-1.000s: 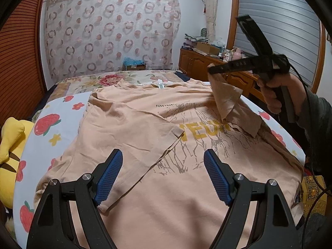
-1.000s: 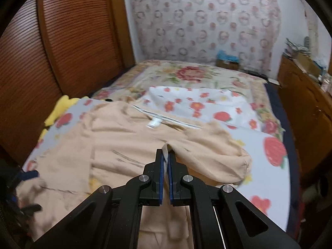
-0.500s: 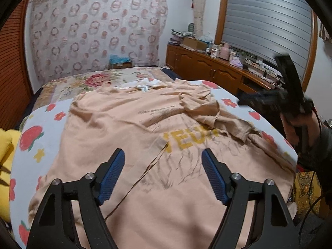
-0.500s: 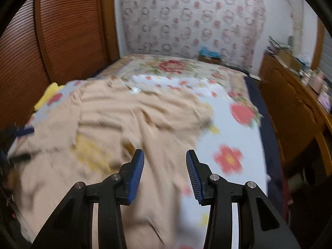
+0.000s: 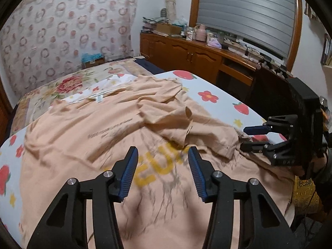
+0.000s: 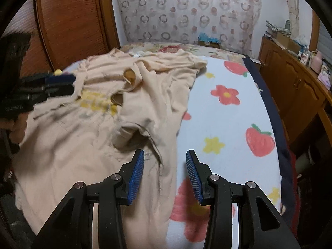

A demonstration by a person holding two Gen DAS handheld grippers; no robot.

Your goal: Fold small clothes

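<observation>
A peach T-shirt [image 5: 87,145] with yellow letters lies spread on the bed, its right sleeve folded in and crumpled over the chest [image 5: 176,116]. My left gripper [image 5: 162,173] is open and empty, just above the yellow print. My right gripper [image 6: 165,174] is open and empty over the shirt's [image 6: 68,145] right side edge, where it meets the blanket. The right gripper also shows in the left wrist view [image 5: 256,138], at the shirt's right edge. The left gripper shows in the right wrist view [image 6: 60,85] at far left.
A white blanket [image 6: 224,124] with strawberries and flowers covers the bed under the shirt. A floral bedspread [image 5: 68,83] lies beyond. A wooden cabinet [image 5: 199,56] with clutter runs along the right. A brown wardrobe [image 6: 70,20] stands at the left.
My right gripper opened and let go of the sleeve, which dropped onto the shirt's chest. It then drew back low to the shirt's right edge. My left gripper moved forward over the print.
</observation>
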